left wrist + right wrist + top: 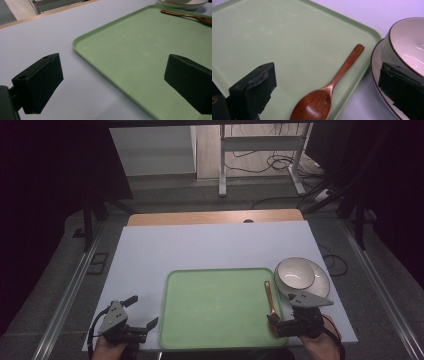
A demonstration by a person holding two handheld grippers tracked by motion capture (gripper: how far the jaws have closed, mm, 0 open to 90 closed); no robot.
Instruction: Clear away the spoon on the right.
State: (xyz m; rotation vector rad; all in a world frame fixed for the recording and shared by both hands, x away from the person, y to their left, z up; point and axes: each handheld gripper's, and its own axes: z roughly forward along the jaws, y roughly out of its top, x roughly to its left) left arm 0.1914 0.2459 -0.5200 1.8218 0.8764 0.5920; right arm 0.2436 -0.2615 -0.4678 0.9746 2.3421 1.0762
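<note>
Lay on tray (220,307) near its right edge: wooden spoon (329,87), handle pointing away, bowl end between right gripper (289,324) spread jaws; left gripper (131,315) spread, well apart at bench's near-left corner

In the right gripper view the wooden spoon (329,87) loses its bowl tip at the bottom edge; the bowl (409,47) and plate (378,75) run off right, partly behind a jaw.
</note>
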